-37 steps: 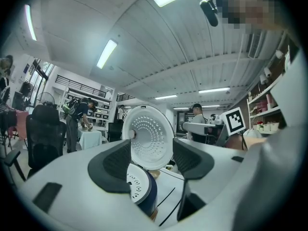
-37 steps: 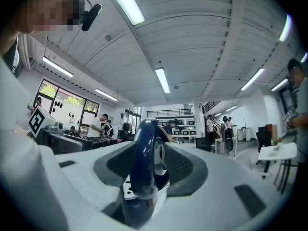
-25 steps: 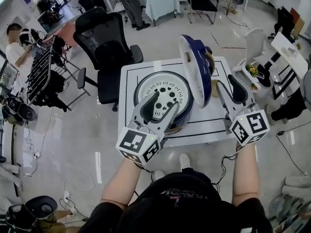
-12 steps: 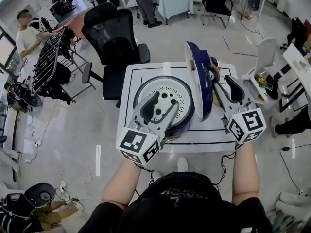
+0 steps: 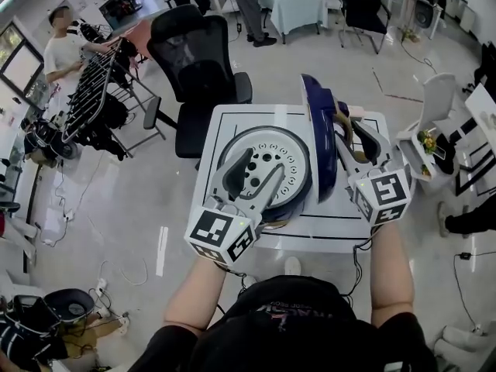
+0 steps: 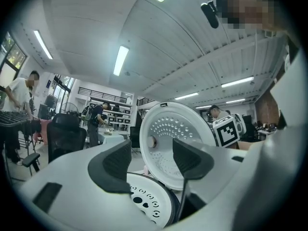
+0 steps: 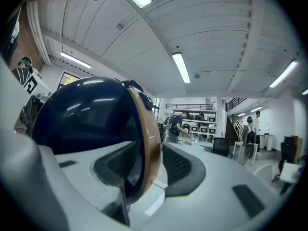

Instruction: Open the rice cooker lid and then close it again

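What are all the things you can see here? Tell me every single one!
Rice cooker: one, dark blue with a white holed plate on top, on the table.
Lid: one, dark blue with a bronze rim, standing open at the cooker's right.
Table: one, white with black lines, before the person.
Office chair: one, black, behind the table.
Small chair: one, white, right.
Clothed table: one, pale green, far back.
Bystanders: at least two, at the back.
Left gripper: one, white with black pads, open, empty, over the cooker's front.
Right gripper: one, same colours, open, the lid's rim between its jaws.
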Available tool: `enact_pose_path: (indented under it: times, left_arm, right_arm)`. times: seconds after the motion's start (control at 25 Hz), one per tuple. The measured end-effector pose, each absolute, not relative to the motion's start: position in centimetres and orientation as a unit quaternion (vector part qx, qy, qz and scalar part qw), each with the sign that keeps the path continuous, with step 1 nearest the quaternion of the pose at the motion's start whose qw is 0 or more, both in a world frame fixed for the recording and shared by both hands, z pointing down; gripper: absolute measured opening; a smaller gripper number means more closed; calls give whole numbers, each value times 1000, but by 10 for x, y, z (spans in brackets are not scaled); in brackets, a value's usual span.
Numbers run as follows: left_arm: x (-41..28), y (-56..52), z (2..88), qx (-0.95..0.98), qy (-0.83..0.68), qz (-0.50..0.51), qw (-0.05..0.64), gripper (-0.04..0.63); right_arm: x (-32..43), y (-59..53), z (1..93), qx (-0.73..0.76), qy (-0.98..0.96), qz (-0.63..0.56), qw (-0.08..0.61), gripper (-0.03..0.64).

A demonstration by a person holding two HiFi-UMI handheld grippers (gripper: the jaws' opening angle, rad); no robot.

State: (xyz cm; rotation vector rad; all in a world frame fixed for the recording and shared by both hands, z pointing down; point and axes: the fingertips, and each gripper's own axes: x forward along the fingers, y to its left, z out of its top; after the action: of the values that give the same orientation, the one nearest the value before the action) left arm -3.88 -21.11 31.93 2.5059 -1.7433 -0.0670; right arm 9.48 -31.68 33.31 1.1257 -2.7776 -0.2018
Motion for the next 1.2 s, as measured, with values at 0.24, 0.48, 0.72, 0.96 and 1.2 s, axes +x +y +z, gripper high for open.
enact_pose_path:
  times: [0.24,0.48,0.72,0.96,1.2]
  left_arm:
    - [-33,-204,313,807,-589,-24,36,262]
    - [-29,-201,309,795,-605,-22,29,261]
    - [-32,-194,298,789,-614,-23,20,259]
    - [-36,-189,285,786,-617,-30,7,229]
    - [-60,-181,269,781,-622,-54,-3,3]
  right_arm:
    - [97,-318,336,367,-924,-81,71,140]
    - [95,-318,334,366,-924,-86,73,129]
    - [87,-317,331,368,-922,-91,83,126]
    - [84,-315,328,371,-918,-104,91,124]
    - [74,-310,328,378,-913,-112,104,124]
